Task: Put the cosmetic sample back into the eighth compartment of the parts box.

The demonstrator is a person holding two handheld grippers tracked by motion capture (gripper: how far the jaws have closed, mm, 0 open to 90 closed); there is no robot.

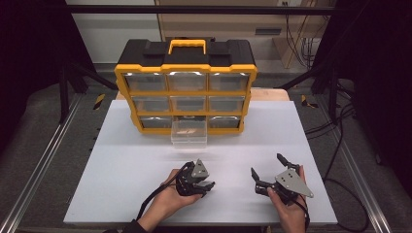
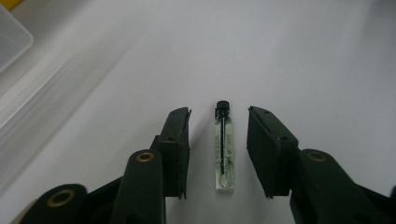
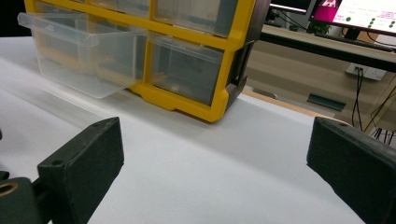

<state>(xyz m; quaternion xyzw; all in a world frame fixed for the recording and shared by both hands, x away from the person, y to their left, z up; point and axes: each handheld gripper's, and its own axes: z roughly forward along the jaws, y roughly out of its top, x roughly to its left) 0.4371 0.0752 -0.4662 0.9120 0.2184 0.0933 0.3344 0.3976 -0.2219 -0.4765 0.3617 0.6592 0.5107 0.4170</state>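
Near the table's [image 1: 121,160] front edge, the left gripper [image 2: 218,147] straddles a small glass vial [image 2: 223,145] lying flat, jaws spread just clear of its sides (no contact yet). The right gripper [image 1: 270,175] waits beside it, jaws wide and empty. Farther back, the organizer's [image 1: 185,87] bottom-middle drawer [image 1: 189,133] stands open. Pickup is under way; next, pinch the vial gently.

Bare table [image 1: 121,165] around both hands; organizer [image 1: 186,87] blocks beyond.
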